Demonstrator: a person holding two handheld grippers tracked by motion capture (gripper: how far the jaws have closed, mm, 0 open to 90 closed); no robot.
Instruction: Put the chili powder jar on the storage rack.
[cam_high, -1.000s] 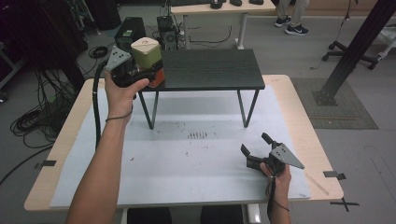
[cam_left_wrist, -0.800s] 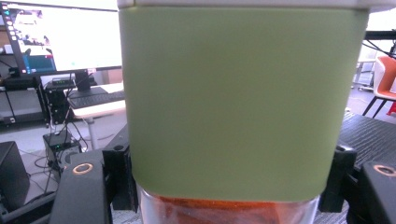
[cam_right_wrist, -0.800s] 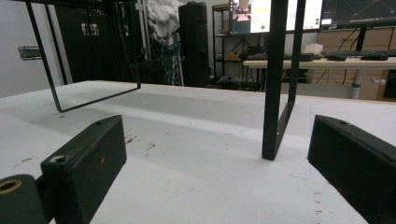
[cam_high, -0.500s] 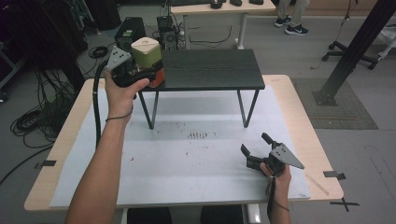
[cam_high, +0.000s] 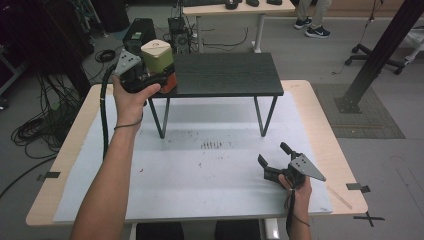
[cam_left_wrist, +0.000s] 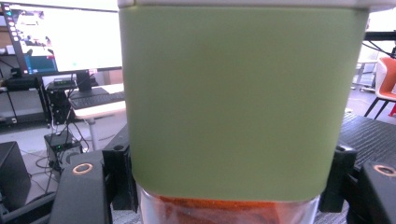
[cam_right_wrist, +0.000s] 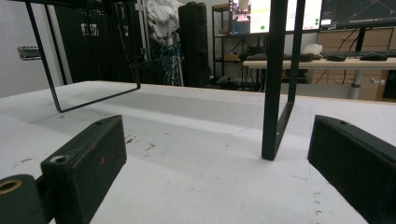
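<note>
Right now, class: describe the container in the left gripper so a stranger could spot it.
Find the black shelf standing on the table. At its left end, the left gripper clamps a jar: green band, pale lid, orange contents below.

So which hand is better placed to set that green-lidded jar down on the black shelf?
Left. The left gripper already clamps the green-lidded jar at the black shelf's left end; the right gripper rests open on the white table.

A lab or tech workshop: bundles of black cables (cam_high: 37, 127) lie on the grey floor, a lit computer monitor (cam_left_wrist: 60, 39) stands on a desk, dark equipment racks (cam_right_wrist: 196, 42) line the wall, and a wheeled office chair base (cam_high: 372, 52) sits nearby.
</note>
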